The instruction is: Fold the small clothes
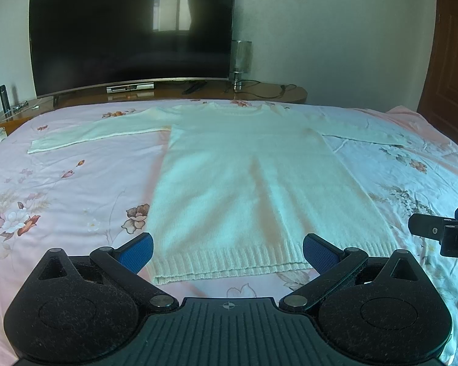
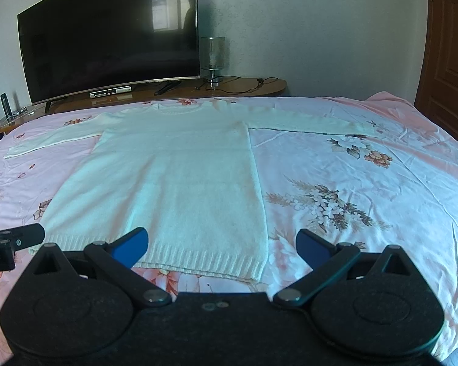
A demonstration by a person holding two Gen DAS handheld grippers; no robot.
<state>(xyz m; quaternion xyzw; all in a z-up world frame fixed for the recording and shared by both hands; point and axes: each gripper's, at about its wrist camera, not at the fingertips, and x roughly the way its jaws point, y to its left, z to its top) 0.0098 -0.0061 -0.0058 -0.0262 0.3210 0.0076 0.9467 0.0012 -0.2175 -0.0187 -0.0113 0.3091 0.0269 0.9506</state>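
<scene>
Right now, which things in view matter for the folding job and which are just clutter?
Job: white knit sweater spread flat on the floral bedsheet; left claw and right claw, both open.

Clutter: television, set-top box, lamp, bottle.

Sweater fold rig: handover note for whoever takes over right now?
Left tool: open, empty, over the ribbed hem.
Right tool: open, empty, at the hem's right corner.
White knit sweater: flat on the floral bedsheet, neck towards the TV, both sleeves spread out sideways.
Done: laid out flat only; no fold made.
Left: fold in the sleeves, then the body, probably starting from the hem.
</scene>
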